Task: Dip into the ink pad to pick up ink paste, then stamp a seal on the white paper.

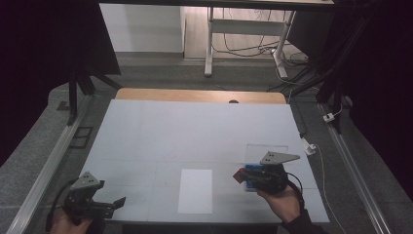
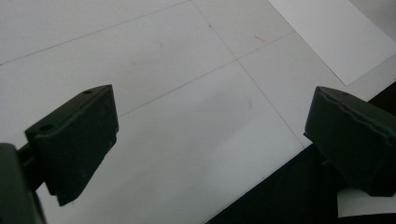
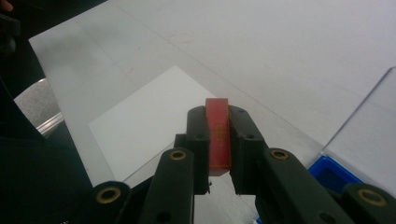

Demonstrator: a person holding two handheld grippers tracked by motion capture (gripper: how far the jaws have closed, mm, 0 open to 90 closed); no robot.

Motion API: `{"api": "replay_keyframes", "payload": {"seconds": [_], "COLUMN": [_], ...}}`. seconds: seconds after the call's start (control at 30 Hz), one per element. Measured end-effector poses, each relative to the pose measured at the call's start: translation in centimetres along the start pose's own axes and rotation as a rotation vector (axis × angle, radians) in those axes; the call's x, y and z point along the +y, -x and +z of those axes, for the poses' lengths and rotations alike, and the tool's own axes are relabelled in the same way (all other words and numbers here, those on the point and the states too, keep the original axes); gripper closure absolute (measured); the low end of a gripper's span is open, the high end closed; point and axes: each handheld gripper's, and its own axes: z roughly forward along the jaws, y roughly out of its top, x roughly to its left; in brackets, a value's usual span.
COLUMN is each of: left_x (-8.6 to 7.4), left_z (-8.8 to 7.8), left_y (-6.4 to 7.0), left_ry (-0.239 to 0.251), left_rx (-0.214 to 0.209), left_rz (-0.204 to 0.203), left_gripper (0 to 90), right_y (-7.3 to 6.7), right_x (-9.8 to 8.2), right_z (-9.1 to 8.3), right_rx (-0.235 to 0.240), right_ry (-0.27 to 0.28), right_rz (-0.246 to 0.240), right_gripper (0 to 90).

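My right gripper [image 1: 242, 176] hovers over the table's front right, shut on a thin red block [image 1: 238, 175]. In the right gripper view the red block [image 3: 218, 135] stands on edge, pinched between the two black pads of the right gripper [image 3: 218, 122], and pokes out a little past their tips. My left gripper [image 1: 113, 204] is at the front left corner, near the table edge. The left gripper view has the left gripper [image 2: 210, 135] with its jaws spread wide and only the table surface between them.
A white paper sheet [image 1: 195, 191] lies at the front centre of the pale table [image 1: 195, 131]. A blue tray [image 1: 253, 170] sits under my right hand, beside a clear rectangular sheet [image 1: 267, 150]. Metal rails [image 1: 46, 170] run along both sides.
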Motion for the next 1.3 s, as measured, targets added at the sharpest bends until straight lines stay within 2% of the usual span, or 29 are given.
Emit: {"api": "replay_keyframes", "payload": {"seconds": [0.93, 1.07, 1.3], "left_x": [0.1, 0.0, 0.1], "left_z": [0.1, 0.1, 0.1], "left_y": [0.0, 0.0, 0.0], "left_ry": [-0.011, -0.010, -0.013], "left_rx": [0.004, 0.003, 0.002], "left_rz": [-0.001, -0.002, 0.006], "left_gripper": [2.9, 2.9, 2.9], "right_y": [-2.8, -3.1, -3.8], "right_x": [1.7, 1.9, 2.3], "right_z": [2.5, 3.1, 4.4], "right_rx": [0.071, 0.082, 0.092], "right_ry": [-0.032, -0.034, -0.052], "right_rz": [-0.087, -0.090, -0.123], "right_gripper": [79.9, 79.9, 80.0]}}
